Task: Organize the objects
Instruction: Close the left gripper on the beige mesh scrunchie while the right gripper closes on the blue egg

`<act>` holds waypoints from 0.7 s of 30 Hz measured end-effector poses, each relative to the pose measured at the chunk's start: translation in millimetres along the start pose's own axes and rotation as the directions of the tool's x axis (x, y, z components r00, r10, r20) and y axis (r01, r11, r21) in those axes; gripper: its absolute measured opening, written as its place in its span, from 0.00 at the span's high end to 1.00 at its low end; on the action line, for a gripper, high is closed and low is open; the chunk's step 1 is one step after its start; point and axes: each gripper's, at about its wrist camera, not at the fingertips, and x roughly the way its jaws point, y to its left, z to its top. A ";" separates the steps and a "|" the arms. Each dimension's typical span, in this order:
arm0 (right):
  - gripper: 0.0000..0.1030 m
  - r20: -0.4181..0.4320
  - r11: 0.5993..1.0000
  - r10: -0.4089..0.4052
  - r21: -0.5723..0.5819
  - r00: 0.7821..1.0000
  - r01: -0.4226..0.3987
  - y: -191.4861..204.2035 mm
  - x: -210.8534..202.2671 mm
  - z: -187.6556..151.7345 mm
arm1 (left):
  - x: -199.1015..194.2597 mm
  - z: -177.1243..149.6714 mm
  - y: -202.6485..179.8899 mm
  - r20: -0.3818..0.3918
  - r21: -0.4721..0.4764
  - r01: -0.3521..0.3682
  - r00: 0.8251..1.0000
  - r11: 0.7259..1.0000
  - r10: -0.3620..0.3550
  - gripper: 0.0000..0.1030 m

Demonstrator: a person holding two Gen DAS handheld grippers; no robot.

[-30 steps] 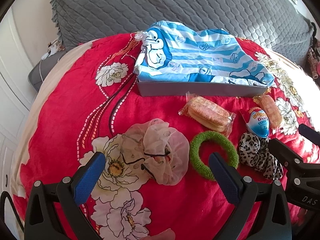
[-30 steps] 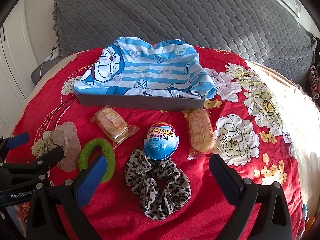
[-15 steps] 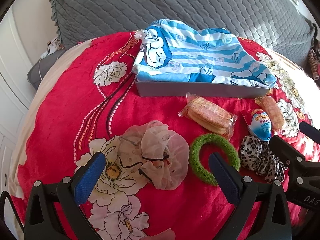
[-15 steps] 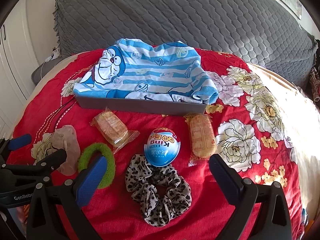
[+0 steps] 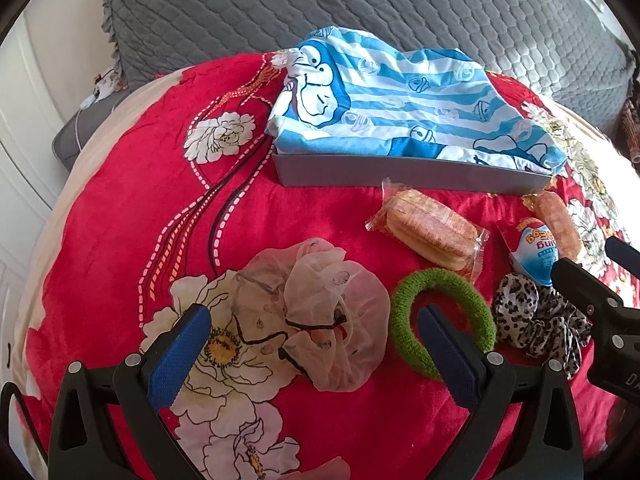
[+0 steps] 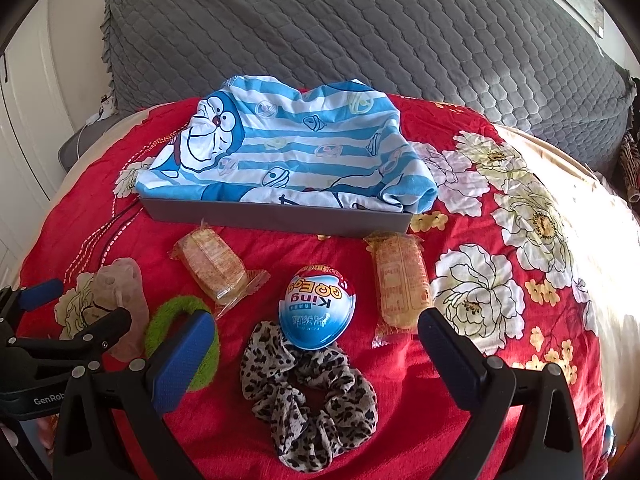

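On the red floral bedspread lie a sheer pink scrunchie (image 5: pixel 320 316), a green hair ring (image 5: pixel 442 322), a leopard scrunchie (image 6: pixel 310 396), a blue egg-shaped toy pack (image 6: pixel 316 308) and two wrapped biscuit packs (image 6: pixel 212 266) (image 6: pixel 400 282). Behind them stands a grey tray (image 6: pixel 280 214) draped with a blue striped cartoon cloth (image 6: pixel 292 148). My left gripper (image 5: pixel 316 354) hangs open just over the pink scrunchie. My right gripper (image 6: pixel 308 356) is open above the leopard scrunchie and the egg.
A grey quilted headboard (image 6: pixel 360 28) rises behind the bed. White cupboard doors (image 5: pixel 20 128) stand at the left, with a grey pad and cable (image 5: pixel 80 124) beside the bed. The bedspread's right side (image 6: pixel 500 280) holds only printed flowers.
Both grippers have drawn back and risen slightly, so the objects sit a little lower and farther in each view. Nothing was grasped; both stay open.
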 end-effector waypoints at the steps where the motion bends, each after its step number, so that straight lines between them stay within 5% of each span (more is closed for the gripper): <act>1: 0.00 -0.001 1.000 0.001 -0.003 1.000 -0.001 0.0 1.2 0.4 | 0.9 0.1 0.5 -0.001 -0.002 -0.002 1.000 1.000 0.002 0.00; 21: 0.00 -0.019 0.998 0.024 -0.060 1.000 -0.025 5.5 35.1 9.8 | 27.8 6.0 7.0 -0.023 -0.100 -0.043 0.999 0.994 0.041 0.00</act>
